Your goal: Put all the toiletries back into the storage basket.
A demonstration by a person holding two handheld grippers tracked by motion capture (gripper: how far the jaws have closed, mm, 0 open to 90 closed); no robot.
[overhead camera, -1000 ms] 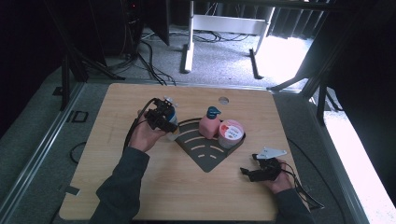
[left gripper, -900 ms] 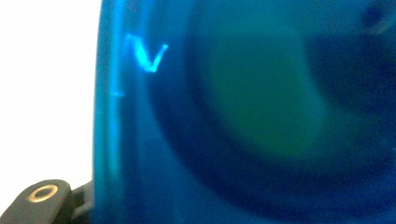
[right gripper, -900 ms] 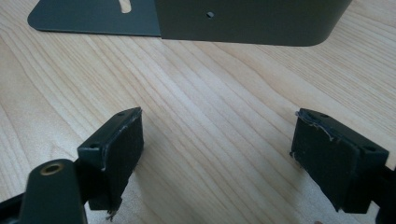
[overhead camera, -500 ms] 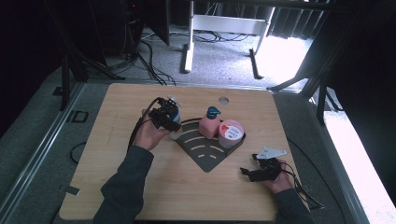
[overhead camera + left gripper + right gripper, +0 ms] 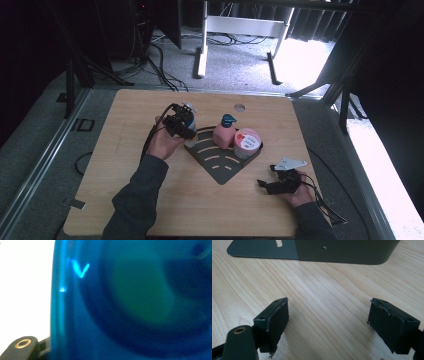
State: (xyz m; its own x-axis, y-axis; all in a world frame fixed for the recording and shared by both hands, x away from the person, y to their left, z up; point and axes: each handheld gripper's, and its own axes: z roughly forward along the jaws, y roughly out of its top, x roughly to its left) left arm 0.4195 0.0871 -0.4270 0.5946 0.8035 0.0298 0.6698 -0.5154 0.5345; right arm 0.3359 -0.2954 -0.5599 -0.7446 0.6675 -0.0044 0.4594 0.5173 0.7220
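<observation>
The table (image 5: 125,200) is carrying a dark fan-shaped rack (image 5: 220,167) near its middle, its low wall turned toward the right edge, and inside that wall a pink pump bottle (image 5: 224,134) and a round tub with a pink label (image 5: 247,142) are standing just beside each other. The step in hand, as I am judging it, is bringing a third item to the rack: a bluish translucent bottle (image 5: 190,131) is sitting at the rack's left side, toward the table's far-left part, and whether its base is resting on the rack's edge or hanging just over it I cannot tell. The left tongs (image 5: 184,125) are reaching across it from the left, with the forearm coming up from the near edge and the hand cupped under the tool; in the left gripper view the blue bottle (image 5: 130,302) is pressed up close against the lens, so the tongs are looking half closed around it and gripping it. The next move is probably calling for lowering the bottle upright beside the pink pump bottle without knocking it, then easing the grip. The right tongs (image 5: 266,184) are lying low near the table's near-right corner, pointing toward the rack, spread wide and holding nothing, with bare wood showing between the pads (image 5: 274,317).
</observation>
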